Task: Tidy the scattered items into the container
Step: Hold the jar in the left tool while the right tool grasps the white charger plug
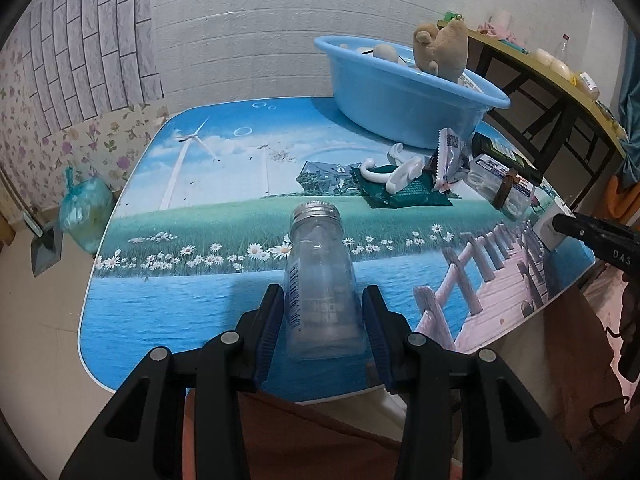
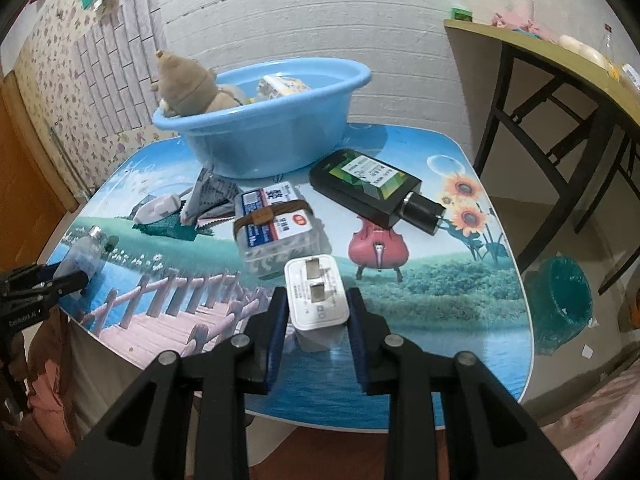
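My left gripper is shut on a clear plastic bottle with a silver cap, held near the table's near edge; it also shows in the right wrist view. My right gripper is shut on a white plug adapter with its prongs facing up. The blue basin stands at the far side of the table, with a plush bear and other items inside. A black bottle, a clear box, snack packets and white hooks lie in front of the basin.
A green packet lies under the hooks. A second table with items stands to the right. A teal bin sits on the floor at right, a bagged bundle on the floor at left.
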Available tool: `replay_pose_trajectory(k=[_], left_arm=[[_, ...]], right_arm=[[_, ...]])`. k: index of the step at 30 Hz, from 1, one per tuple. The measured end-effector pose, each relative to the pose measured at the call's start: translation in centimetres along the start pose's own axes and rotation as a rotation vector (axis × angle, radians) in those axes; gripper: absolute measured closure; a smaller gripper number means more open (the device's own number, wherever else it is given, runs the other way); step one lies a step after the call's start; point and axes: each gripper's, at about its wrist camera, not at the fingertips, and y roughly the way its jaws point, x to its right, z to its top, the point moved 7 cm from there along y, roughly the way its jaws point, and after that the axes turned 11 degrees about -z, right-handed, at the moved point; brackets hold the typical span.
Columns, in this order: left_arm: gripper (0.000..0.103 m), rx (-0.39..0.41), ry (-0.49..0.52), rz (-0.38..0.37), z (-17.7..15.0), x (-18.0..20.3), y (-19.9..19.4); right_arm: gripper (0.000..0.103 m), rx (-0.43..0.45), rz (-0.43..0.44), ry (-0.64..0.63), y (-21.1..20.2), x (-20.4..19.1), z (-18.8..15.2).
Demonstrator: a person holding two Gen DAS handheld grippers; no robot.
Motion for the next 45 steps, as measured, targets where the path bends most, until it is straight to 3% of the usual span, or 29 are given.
replay_pose_trajectory(k=[10,15,18,21,23,27,32,45], left_arm=[[0.059,-0.001,0.025,0.027,0.3,0.2,0.9],[0.038,-0.002,0.074,0.038,0.3,1.2,1.6],[0.031,0.001,0.079,0.035,0.4,1.4,1.8],[0.022,0.004,0.074,0.041,0.5,1.3,1.9],[0.015,0.002,0.073,0.042,0.4,1.3,2.1],[0.000,0.003,0.067,0.052,0.2,1.2,2.3],[0.000,0.016,0.063,0.056,0.2,1.1,2.2],[0.000,0.047,0.075,0.052,0.2,1.1,2.2]], right_arm=[[0.074,-0.035,0.000,-0.026,1.3,-0.7,-0.8],[0.073,-0.037,-0.015,-0.058,1.9,-1.1,-1.1],[0.070,-0.026,-0.012,-0.063,2.0,-1.2,-1.1],[0.061,-0.012,-0.013,-0.069,2.0,-1.3,-1.2],[0.042,0.001,-0.015,-0.071,2.0,-1.4,-1.5],[0.026,0.014,-0.021,-0.055,2.1,-1.1,-1.7],[0.000,0.009,-0.031,-0.049,2.7,-0.9,-1.6],[0.000,0.022,-0.035,-0.048,3.0,-0.6,-1.3]])
